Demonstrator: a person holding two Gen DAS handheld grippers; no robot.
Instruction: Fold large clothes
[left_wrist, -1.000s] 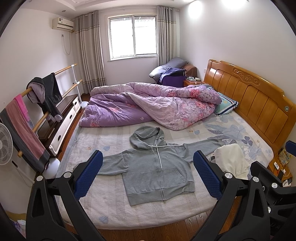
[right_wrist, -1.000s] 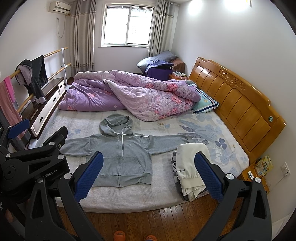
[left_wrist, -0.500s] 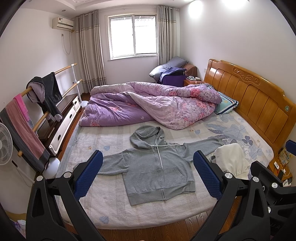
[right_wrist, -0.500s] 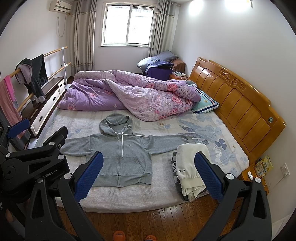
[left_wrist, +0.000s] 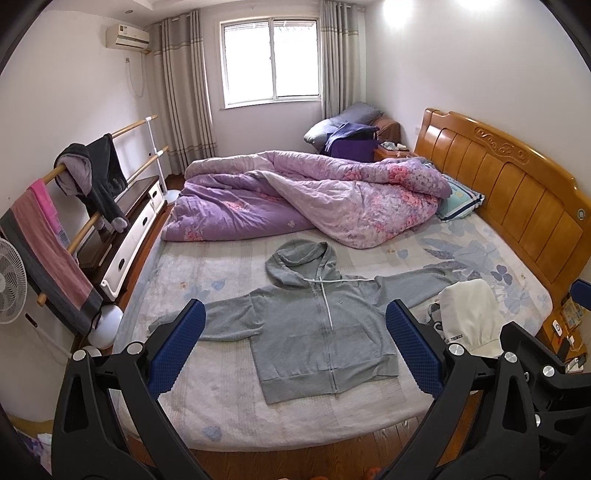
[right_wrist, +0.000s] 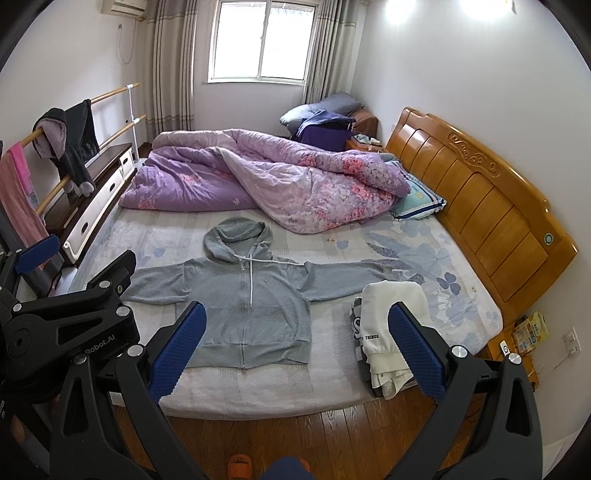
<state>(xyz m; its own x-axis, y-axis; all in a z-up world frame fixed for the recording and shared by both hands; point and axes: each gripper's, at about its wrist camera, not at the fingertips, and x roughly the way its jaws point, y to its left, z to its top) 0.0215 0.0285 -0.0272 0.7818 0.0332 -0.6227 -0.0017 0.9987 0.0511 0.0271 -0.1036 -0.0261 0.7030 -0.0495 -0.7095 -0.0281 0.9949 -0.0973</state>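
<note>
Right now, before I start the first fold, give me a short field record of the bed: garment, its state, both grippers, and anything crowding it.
garment: grey zip hoodie, face up on the bed sheet
state: spread flat, zipped, both sleeves out, hood toward the quilt; no fold made yet
left gripper: open, empty, held back over the bed's near edge
right gripper: open, empty, likewise clear of the fabric
crowding: pile of folded clothes, white on top, at the tip of the sleeve on the headboard side; touching or not, I cannot tell
behind: purple floral quilt, bunched, apart from the hood
</note>
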